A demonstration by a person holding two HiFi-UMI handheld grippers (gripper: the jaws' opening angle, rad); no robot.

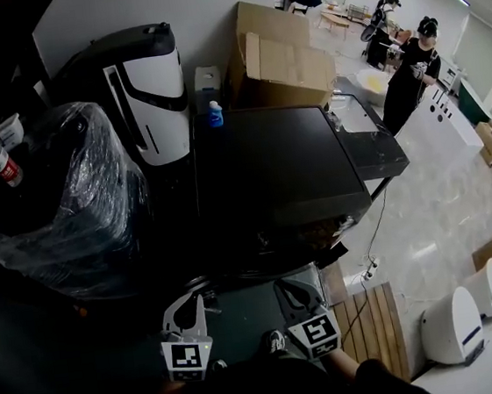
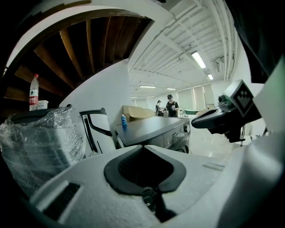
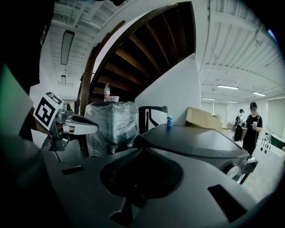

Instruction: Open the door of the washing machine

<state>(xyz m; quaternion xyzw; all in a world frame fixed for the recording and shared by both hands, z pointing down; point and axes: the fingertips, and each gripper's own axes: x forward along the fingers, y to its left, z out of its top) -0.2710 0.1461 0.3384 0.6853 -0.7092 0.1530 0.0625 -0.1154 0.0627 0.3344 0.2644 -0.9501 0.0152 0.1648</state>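
1. Two grippers sit low in the head view, the left gripper (image 1: pixel 190 304) at 7 o'clock and the right gripper (image 1: pixel 290 291) at 5 o'clock, side by side and apart from each other.
2. Both pairs of fingers are closed with their tips meeting, and nothing is held between them, as the left gripper view and the right gripper view each show.
3. The washing machine (image 1: pixel 270 171) stands at 12 o'clock from both pairs of fingers, near but not touching them; its dark flat top fills the middle of the head view.
4. From the left fingers (image 2: pixel 133 153) the machine lies just past the tips, with its front panel turned toward 3 o'clock.
5. From the right fingers (image 3: pixel 151 156) the machine's top spreads toward 1 o'clock, with a round knob (image 3: pixel 231 169) on the front at 4 o'clock.
6. The door itself cannot be made out in any view.
7. A small blue bottle (image 1: pixel 214 113) stands on the far corner of the top, at 11 o'clock.
8. A plastic-wrapped bundle (image 1: pixel 61 204) stands beside the machine at 9 o'clock, and cardboard boxes (image 1: pixel 288 59) lie behind it at 1 o'clock.
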